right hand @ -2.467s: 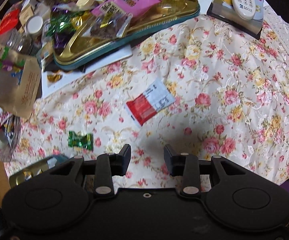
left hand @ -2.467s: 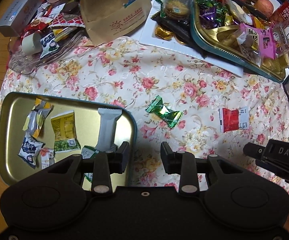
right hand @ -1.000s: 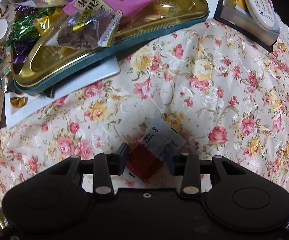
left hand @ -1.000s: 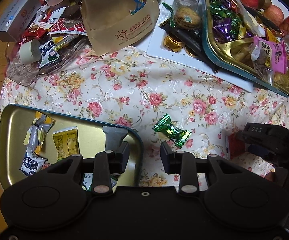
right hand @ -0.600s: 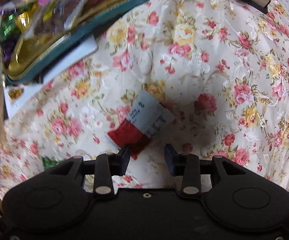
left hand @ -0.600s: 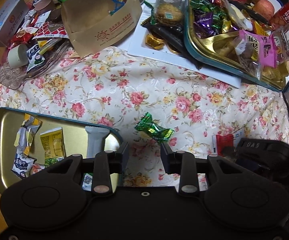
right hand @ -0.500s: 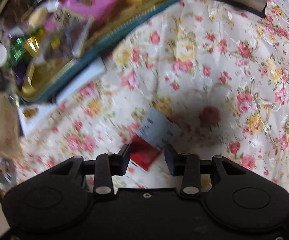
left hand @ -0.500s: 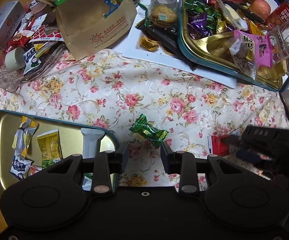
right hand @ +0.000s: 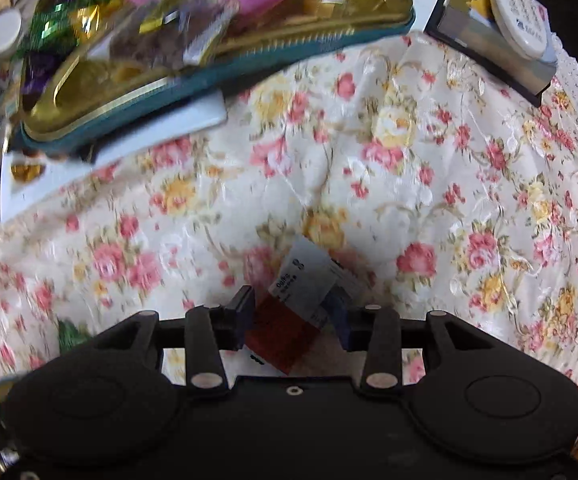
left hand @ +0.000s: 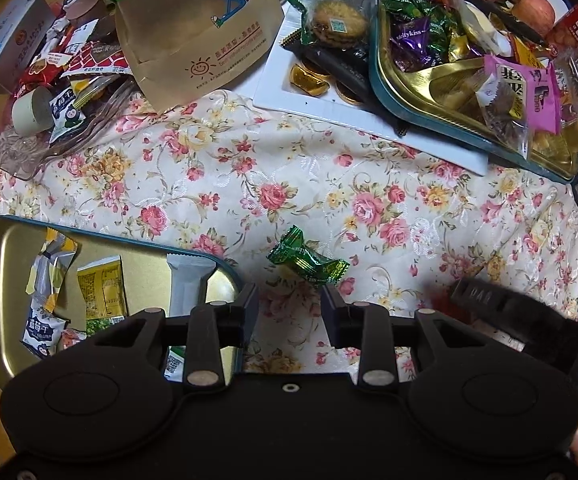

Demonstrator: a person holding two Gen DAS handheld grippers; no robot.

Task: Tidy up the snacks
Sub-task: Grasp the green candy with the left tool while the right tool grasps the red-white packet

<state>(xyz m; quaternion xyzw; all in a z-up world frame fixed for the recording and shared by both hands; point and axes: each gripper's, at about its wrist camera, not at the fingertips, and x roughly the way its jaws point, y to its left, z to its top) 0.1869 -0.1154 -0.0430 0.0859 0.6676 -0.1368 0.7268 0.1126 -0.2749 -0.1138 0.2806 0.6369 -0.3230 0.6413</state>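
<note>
Snacks lie scattered over a table under a floral tablecloth [left hand: 249,168]. Between the fingers of the right tongs [right hand: 295,312] sits a red-and-white packet [right hand: 305,300]; the jaws are opening, with the packet between them, tilted, its white end pointing away from the camera, and whether the pads press on it I cannot tell through the blur. The left tongs [left hand: 289,312] stand wide with nothing between the fingers, pointing down at the cloth, and a green wrapped candy [left hand: 307,260] lies on the cloth just ahead of the right finger. Just left of those tongs is a gold tray with a teal rim [left hand: 13,248], holding a white bar packet [left hand: 187,284], a yellow packet [left hand: 103,286] and a blue-and-white packet [left hand: 43,326], among others. Farther off, a second gold tray [left hand: 445,76] is heaped with purple and green candies and a pink packet [left hand: 529,92], resting partly on a white board [left hand: 281,84]. A brown paper bag [left hand: 209,28] stands at the far left beside a clear dish [left hand: 29,152] of wrappers. In the right wrist view a remote control [right hand: 517,4] lies on a book at the far right corner
</note>
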